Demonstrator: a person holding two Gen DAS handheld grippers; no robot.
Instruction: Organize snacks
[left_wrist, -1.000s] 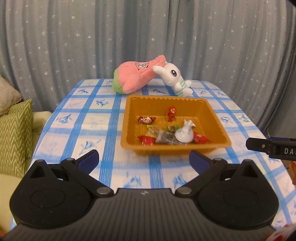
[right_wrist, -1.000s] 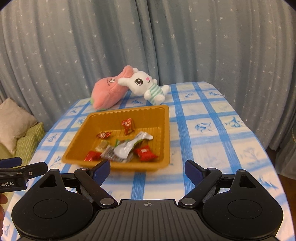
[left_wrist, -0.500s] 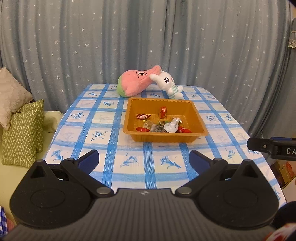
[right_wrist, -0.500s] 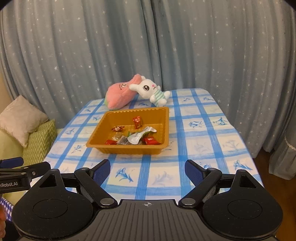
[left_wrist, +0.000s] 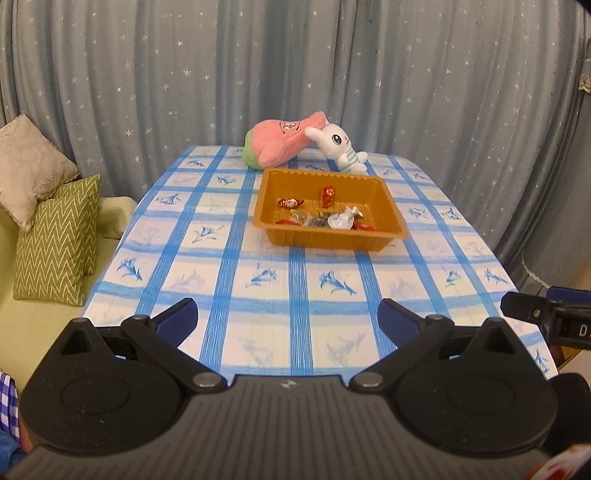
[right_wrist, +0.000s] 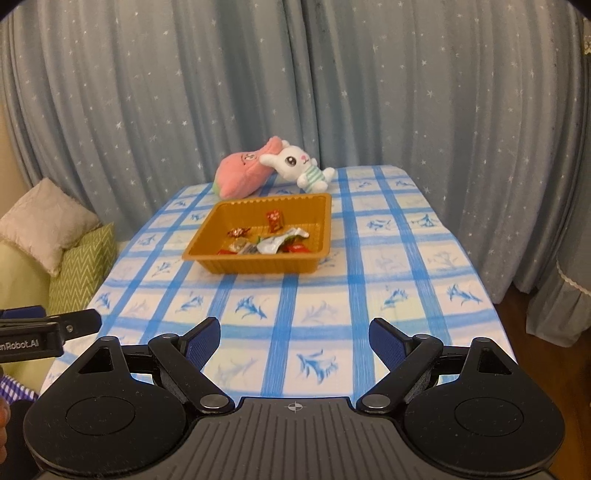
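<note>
Snacks (left_wrist: 323, 216) in orange tray (left_wrist: 384, 212), 12 o'clock on surface (left_wrist: 258, 280) | left tool (left_wrist: 288, 319) released, empty | right tool (right_wrist: 294, 338) released, empty | step: sorting looks finished | next: none needed, or re-approach tray.

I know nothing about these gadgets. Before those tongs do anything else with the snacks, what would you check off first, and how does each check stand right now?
1. Left tongs empty, jaws apart: ok.
2. Right tongs empty, jaws apart: ok.
3. Orange tray flat on the checked tablecloth: ok.
4. Wrapped snacks inside the tray, none seen on the cloth: ok.
5. Pink plush and white rabbit plush behind the tray, not in it: ok.
6. Whether any snack lies hidden under the silver wrapper: cannot tell.
</note>
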